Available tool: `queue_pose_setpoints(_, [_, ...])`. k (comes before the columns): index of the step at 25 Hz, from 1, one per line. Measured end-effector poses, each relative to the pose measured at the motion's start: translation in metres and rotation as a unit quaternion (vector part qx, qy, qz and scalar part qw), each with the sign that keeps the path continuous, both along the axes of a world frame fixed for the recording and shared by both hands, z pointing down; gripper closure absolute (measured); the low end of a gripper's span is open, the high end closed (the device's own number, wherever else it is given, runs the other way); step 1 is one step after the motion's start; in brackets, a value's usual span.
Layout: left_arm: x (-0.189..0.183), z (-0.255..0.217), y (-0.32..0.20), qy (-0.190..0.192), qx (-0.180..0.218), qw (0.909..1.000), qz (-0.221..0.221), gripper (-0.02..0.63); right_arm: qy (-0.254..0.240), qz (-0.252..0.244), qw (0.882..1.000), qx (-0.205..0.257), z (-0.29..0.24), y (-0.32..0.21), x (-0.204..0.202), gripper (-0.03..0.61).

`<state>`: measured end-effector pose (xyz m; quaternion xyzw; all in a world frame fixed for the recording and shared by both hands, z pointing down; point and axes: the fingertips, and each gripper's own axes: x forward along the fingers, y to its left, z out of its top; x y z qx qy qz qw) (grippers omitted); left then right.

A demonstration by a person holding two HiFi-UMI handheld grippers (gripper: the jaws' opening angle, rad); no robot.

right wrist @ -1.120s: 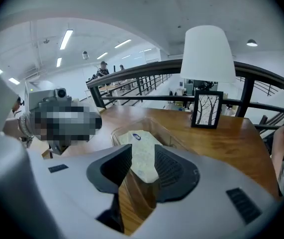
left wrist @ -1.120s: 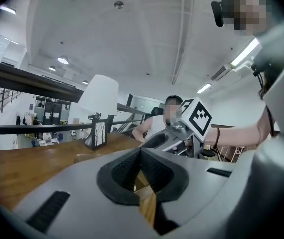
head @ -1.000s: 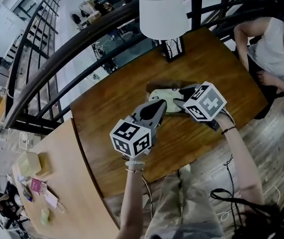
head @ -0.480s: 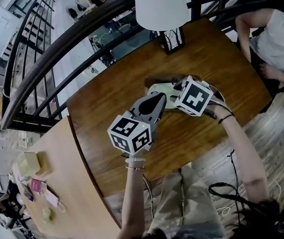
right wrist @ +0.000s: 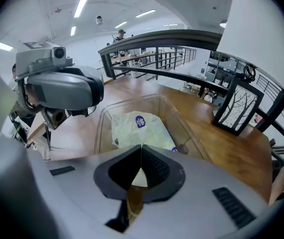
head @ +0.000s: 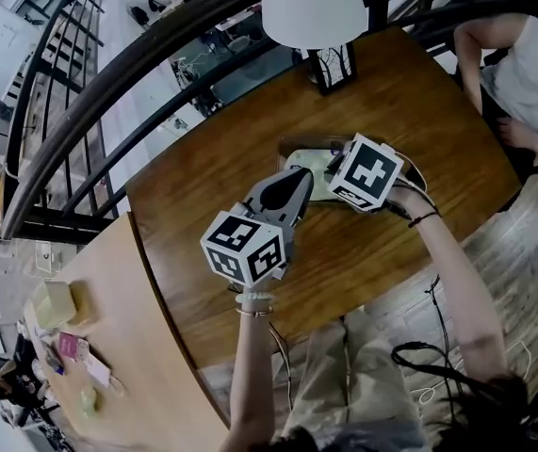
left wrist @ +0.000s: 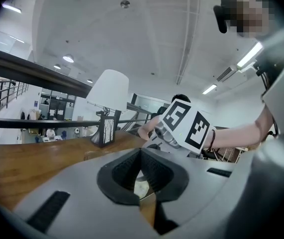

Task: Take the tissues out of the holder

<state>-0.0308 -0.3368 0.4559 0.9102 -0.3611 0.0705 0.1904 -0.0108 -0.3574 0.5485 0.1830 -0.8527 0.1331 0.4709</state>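
Observation:
A clear holder [head: 288, 158] lies on the brown wooden table [head: 212, 186] with a pale green tissue pack [head: 314, 163] inside. In the right gripper view the pack [right wrist: 139, 126] fills the holder [right wrist: 101, 128]. My right gripper [right wrist: 142, 147] is shut, its tips meeting on the pack's near edge. From the head view that gripper [head: 337, 172] reaches in from the right. My left gripper [head: 303, 186] is shut with nothing between its pads [left wrist: 141, 153]. It points at the holder's near side, and the right gripper's marker cube [left wrist: 187, 125] is just beyond it.
A lamp with a white shade [head: 311, 6] and a dark framed base [head: 331, 67] stands at the table's far edge. A black railing [head: 108, 92] curves behind. A seated person [head: 528, 64] is at the right. A lighter table [head: 89, 337] with small items lies left.
My right gripper has moved left, further over the holder and onto the tissue pack. My left gripper has stayed almost where it was.

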Motion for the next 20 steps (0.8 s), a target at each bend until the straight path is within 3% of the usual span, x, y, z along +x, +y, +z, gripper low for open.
queue_pose_setpoints(7, [0.006, -0.013, 0.001, 0.002, 0.004, 1.0000, -0.003, 0.606, -0.055, 0.013, 0.998, -0.006, -0.030, 0.000, 0.009, 0.566])
queue_pose_setpoints(20, [-0.008, -0.040, 0.026, 0.004, 0.019, 0.9995, -0.026, 0.606, -0.110, 0.047, 0.992, 0.040, -0.085, 0.005, 0.018, 0.566])
